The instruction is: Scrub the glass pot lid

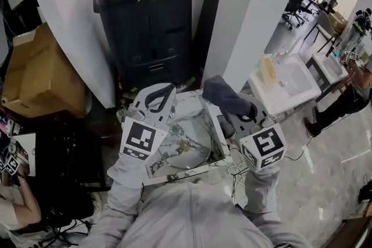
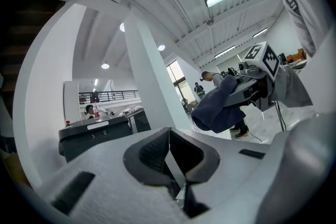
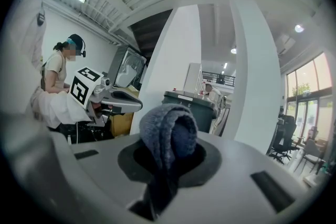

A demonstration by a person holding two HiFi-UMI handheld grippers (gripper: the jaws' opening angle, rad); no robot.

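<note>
The glass pot lid (image 1: 187,147) lies low down in a white basin (image 1: 216,135), between and beneath both grippers. My left gripper (image 1: 164,92) is raised above the lid's left side, its jaws shut with nothing between them (image 2: 169,136). My right gripper (image 1: 224,103) is held up to the right, shut on a dark blue cloth (image 1: 225,96) that bulges out past the fingertips (image 3: 169,126). Both grippers point up and away from the lid. Each gripper view shows the other gripper: the right one with the cloth (image 2: 220,107), the left one (image 3: 118,100).
A tall black wheeled bin (image 1: 148,14) stands just beyond the basin, between white pillars (image 1: 250,14). A cardboard box (image 1: 38,75) sits at the left. A white table with a sink (image 1: 288,84) and a person (image 1: 349,99) are at the right.
</note>
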